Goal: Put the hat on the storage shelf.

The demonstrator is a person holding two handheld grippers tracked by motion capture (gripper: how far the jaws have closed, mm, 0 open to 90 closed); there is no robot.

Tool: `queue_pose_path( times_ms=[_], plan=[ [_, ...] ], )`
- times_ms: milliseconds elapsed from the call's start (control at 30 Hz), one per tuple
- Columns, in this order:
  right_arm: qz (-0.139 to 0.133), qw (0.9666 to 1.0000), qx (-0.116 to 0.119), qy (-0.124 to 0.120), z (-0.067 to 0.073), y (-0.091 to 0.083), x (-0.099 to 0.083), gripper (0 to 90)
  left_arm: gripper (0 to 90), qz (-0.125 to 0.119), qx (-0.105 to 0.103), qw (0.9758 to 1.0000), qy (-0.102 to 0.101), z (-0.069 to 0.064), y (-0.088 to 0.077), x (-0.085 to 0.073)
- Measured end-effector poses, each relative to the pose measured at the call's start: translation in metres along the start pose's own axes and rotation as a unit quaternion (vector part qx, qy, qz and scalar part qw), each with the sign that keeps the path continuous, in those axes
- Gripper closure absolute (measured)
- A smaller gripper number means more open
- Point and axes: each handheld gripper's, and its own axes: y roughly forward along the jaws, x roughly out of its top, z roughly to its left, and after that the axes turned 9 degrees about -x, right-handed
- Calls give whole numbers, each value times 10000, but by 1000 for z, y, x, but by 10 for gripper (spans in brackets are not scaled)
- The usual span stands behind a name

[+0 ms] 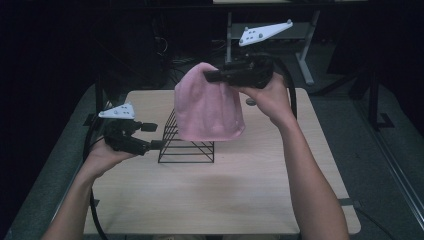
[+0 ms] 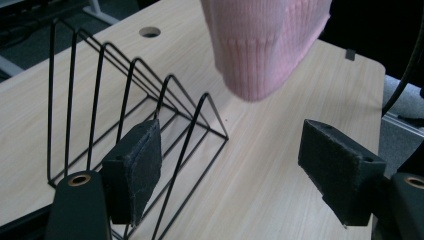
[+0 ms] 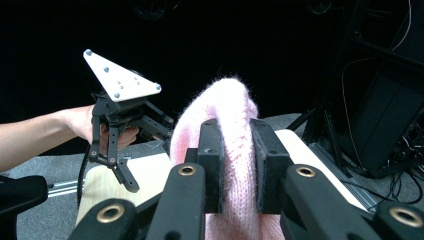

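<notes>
Beanie (image 1: pixel 209 105) hung clamped in your right gripper (image 1: pixel 212 76) above the wire rack (image 1: pixel 186 142) — left gripper (image 1: pixel 155 136) (jaws apart, nothing between) sat beside that rack.

One pink knitted hat (image 1: pixel 210 107); one black wire rack (image 1: pixel 185 145) with five triangular loops counted in the left gripper view; one light wooden table (image 1: pixel 225 195) with one round hole (image 2: pixel 149 32) near its far edge; two handheld grippers, left gripper (image 1: pixel 152 135) and right gripper (image 1: pixel 212 76), each topped by one pale three-cornered plate; two forearms entering from below.
</notes>
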Motion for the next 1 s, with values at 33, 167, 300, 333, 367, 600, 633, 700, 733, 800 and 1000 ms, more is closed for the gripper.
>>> queue_pose_path(
  times_ms=[33,167,300,333,367,600,633,700,733,800,1000],
  plan=[
    [-6,10000,1,-4,0,0,0,771,250,-23,-28,10000,-5,1,0,2],
    [-40,10000,28,-14,1,5,5,770,250,-11,-85,9999,53,3,1,10],
    [-79,9999,87,-31,4,10,10,770,273,-60,-163,9998,83,5,5,17],
    [-85,9999,107,-44,4,11,11,770,281,-60,-177,9998,83,6,6,18],
    [-109,9999,111,-46,5,13,12,770,284,-61,-189,9998,53,7,8,19],
    [-150,9997,195,-94,9,22,19,771,450,-127,-537,9985,-29,12,11,23],
    [-147,9996,203,-115,10,23,20,771,485,-143,-593,9981,-42,13,11,23],
    [-131,9996,202,-119,10,24,21,770,575,-131,-605,9981,-40,14,9,23],
    [-137,9996,195,-120,10,25,21,770,611,-149,-630,9979,-44,14,8,22],
    [-146,9997,182,-122,10,25,21,770,694,-140,-634,9979,0,15,7,22],
    [-143,9998,103,-71,7,28,19,769,806,-197,-354,9992,-18,21,1,22]
  ],
)
